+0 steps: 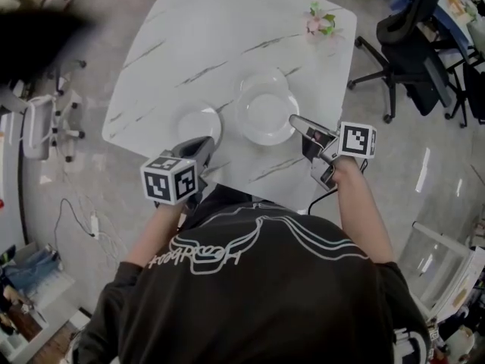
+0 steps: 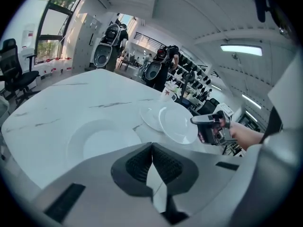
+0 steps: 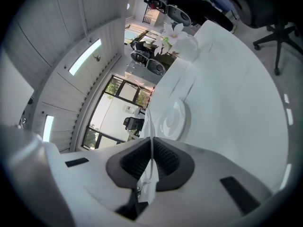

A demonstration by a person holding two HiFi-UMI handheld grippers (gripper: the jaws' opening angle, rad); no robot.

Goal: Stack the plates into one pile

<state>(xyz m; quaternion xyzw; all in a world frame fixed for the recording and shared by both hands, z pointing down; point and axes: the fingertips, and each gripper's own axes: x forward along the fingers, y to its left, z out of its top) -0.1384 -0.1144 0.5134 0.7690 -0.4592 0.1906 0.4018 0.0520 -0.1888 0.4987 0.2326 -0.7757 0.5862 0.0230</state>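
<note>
Pinching rims, left tongs (image 2: 152,146) are closed on the small plate (image 2: 102,143), right tongs (image 3: 152,142) on the big plate (image 2: 177,124).

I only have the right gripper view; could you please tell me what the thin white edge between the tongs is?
Observer: It is the rim of a plate. The right gripper is shut on it, holding it tilted over a second plate.
Operator: Thank you. Is the other hand carrying anything?
Observer: No. The left gripper has its tongs together and empty, with a third plate lying flat on the table just ahead.
</note>
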